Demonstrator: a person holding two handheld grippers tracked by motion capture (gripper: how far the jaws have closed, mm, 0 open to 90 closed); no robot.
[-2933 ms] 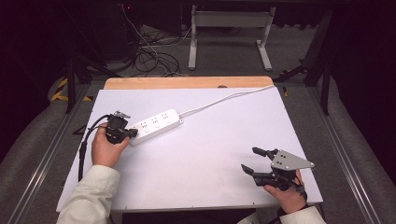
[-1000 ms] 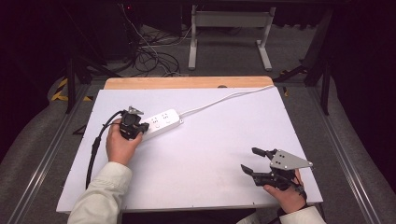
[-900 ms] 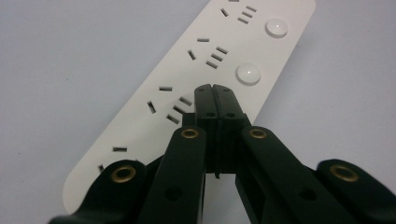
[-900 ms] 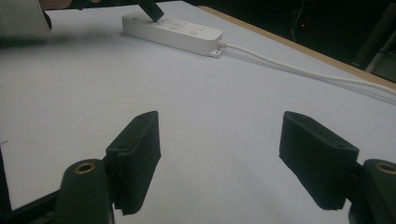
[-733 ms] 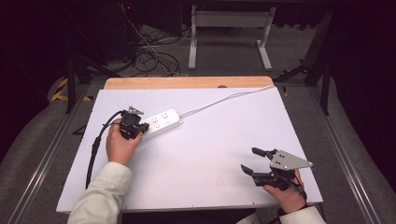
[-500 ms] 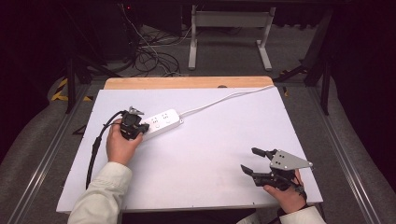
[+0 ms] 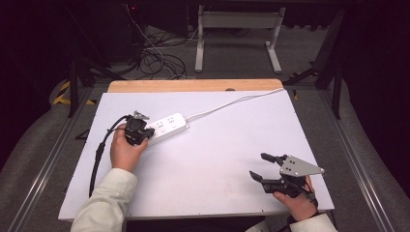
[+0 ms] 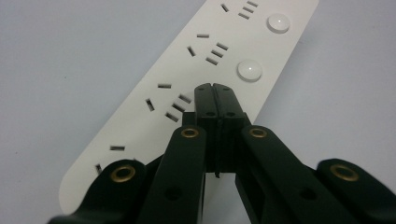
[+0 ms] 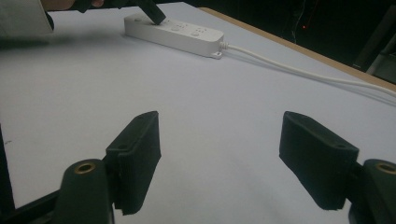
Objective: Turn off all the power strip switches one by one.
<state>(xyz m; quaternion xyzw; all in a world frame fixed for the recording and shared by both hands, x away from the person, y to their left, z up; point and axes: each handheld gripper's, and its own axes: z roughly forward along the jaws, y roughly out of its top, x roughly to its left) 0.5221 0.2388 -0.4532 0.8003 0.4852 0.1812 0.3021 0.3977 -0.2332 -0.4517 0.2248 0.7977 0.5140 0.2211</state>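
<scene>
I hold the left gripper [image 8: 215, 88] with fingers closed on nothing, tips over the power strip [image 7: 167, 127] at the far left of the worktop [image 7: 232, 140], probably about to press a round switch [image 8: 249, 70]. The right gripper [image 7: 269, 166] waits open, near right.

White power strip [image 7: 167, 127] w/ three socket groups and round buttons lies flat, diagonal, near the tabletop's far-left part. Its white cord [image 7: 232, 102] runs to the far-right corner.

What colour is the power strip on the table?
White, with round white buttons; the power strip shows best in the left gripper view.
</scene>
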